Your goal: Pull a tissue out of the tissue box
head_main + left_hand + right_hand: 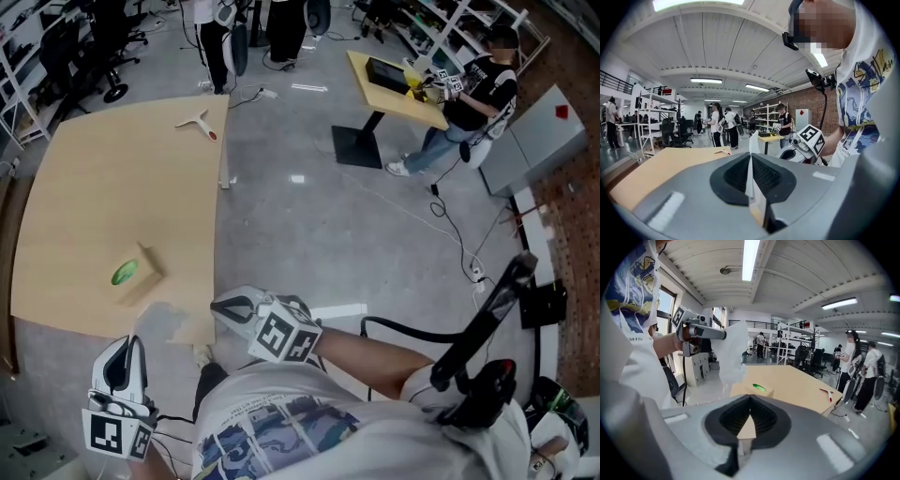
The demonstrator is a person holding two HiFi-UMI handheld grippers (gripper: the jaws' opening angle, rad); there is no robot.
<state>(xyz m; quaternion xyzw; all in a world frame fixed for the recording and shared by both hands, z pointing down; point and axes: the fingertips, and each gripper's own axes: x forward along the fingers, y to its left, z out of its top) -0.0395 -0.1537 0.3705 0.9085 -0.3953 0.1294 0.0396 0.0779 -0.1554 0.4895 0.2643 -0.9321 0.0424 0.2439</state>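
Head view: box (136,272) on the table (94,169), left of centre, green-rimmed slot facing up, nothing white seen in the slot. Just below it, over the table's near edge, the tissue (169,323), pale and half see-through, apparently apart from the box. Left gripper (129,345) at lower left, pointing up the frame with its tip at the tissue. Right gripper (222,306) at lower centre, pointing left, just right of the tissue. Left gripper view: jaws pressed together on a thin white sheet, seen edge-on down the middle, with a tip of it standing above them. Table at left, the other gripper's marker cube (810,139) at right centre. Right gripper view: jaws closed tip to tip, nothing between them. At upper left, the left gripper with the tissue hanging limp from its tip, lower end close to the box at centre but seemingly clear of it. Pull most likely done. Handling, as a judgement: almost weightless, soft, floppy, easily torn. Best taken by a bunched fold near the top edge, not by one thin corner. Box light too, likely to slide or lift under a tug, so worth steadying with the free gripper.
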